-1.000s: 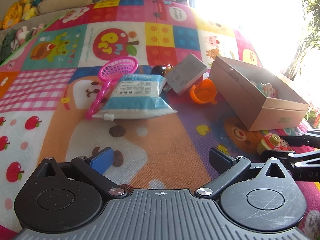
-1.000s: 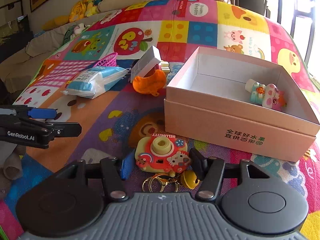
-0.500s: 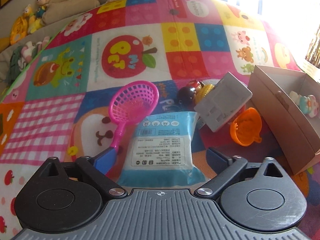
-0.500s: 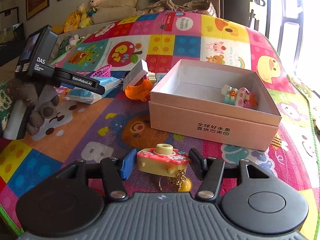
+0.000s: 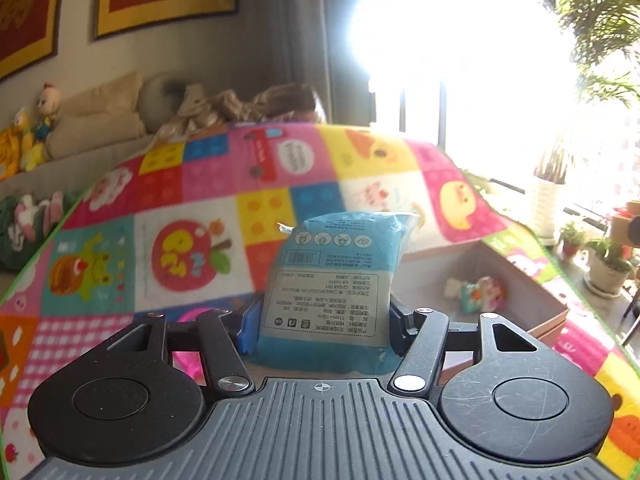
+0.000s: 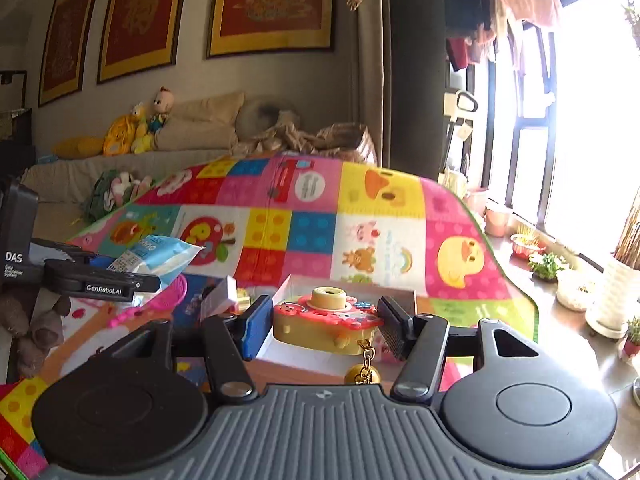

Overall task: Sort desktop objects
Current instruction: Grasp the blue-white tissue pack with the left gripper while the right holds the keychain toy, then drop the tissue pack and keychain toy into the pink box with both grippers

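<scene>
My left gripper point(image 5: 324, 320) is shut on a blue and white wipes pack point(image 5: 336, 280) and holds it lifted above the mat. The pink cardboard box point(image 5: 532, 288) lies to its right with a small pastel toy point(image 5: 478, 294) inside. My right gripper point(image 6: 320, 320) is shut on a red and yellow toy camera point(image 6: 326, 318) with a gold bell keychain point(image 6: 362, 374) hanging below, held above the box's near edge point(image 6: 320, 360). The left gripper with the pack point(image 6: 156, 256) shows at the left of the right wrist view.
A pink toy net point(image 6: 168, 292) and a grey box point(image 6: 222, 296) lie on the colourful play mat point(image 6: 360, 224) left of the pink box. A sofa with plush toys point(image 6: 136, 128) stands behind. Potted plants point(image 6: 548, 264) line the window sill at right.
My left gripper closed on the wipes pack and lifted it off the mat. My right gripper raised the toy camera higher and moved it over the box's near edge.
</scene>
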{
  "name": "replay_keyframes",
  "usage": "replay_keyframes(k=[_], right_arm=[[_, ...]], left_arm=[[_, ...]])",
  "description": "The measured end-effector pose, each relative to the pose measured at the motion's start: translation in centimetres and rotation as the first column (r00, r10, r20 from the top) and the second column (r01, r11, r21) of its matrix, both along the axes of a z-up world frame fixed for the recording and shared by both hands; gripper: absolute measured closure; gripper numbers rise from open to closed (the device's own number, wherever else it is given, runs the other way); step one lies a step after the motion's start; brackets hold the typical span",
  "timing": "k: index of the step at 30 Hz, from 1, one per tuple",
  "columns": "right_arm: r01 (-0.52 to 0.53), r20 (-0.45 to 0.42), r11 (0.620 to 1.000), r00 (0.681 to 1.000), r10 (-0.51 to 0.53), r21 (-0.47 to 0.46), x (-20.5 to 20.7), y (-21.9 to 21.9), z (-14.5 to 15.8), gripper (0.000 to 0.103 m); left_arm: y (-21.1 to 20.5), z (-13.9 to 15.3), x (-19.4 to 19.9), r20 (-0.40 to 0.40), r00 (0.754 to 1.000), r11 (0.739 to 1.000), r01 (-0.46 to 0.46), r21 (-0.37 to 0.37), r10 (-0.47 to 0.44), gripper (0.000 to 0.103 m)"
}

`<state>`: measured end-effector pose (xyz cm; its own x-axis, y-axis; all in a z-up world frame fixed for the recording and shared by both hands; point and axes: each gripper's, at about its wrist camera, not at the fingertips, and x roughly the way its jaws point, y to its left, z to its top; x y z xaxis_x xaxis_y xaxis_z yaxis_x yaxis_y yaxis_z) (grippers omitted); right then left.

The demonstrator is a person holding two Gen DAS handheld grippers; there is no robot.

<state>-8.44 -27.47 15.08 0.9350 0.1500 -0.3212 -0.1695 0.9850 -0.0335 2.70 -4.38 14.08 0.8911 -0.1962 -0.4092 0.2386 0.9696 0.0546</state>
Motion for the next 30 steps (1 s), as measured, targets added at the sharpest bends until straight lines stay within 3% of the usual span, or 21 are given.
replay_keyframes(k=[5, 7, 10, 12, 16, 24, 30], right_arm=[[0.044, 0.08, 0.999, 0.996, -0.046, 0.02, 2.6, -2.1, 3.7, 0.045], [0.064, 0.086, 0.998, 0.994, -0.066, 0.031, 3.9, -2.8, 4.2, 0.045], [0.088, 0.069, 0.995, 0.993, -0.091, 0.045, 6.1, -3.5, 3.9, 0.045], [0.102, 0.052, 0.993, 0.993, -0.105, 0.052, 7.2, -4.0, 3.3, 0.045], [0.107, -0.024, 0.991, 0.994, -0.105, 0.086, 9.9, -4.5, 1.4, 0.045], [0.123, -0.213, 0.98, 0.973, -0.088, 0.156, 14.9, -3.7, -3.1, 0.044], [0.113, -0.205, 0.986, 0.975, -0.087, 0.119, 13.6, -2.5, -3.0, 0.036]], left_arm=[[-6.5, 0.4, 3.6, -0.004, 0.996, 0.996, 0.087, -0.034, -0.087, 0.038], [-8.4, -0.4, 5.7, -0.036, 0.993, 0.992, 0.107, -0.064, -0.109, 0.031], [-9.6, -1.9, 6.9, -0.078, 0.99, 0.992, 0.117, -0.044, -0.12, 0.018], [-8.6, -3.1, 5.9, -0.077, 0.988, 0.991, 0.133, -0.035, -0.135, 0.008], [-6.0, -5.6, 3.5, -0.109, 0.989, 0.994, 0.104, 0.017, -0.102, 0.007], [0.4, -9.7, -0.2, -0.2, 0.979, 1.0, 0.026, -0.017, -0.029, 0.003], [4.9, -12.4, -0.3, -0.225, 0.966, 0.992, -0.12, 0.033, 0.124, 0.003]])
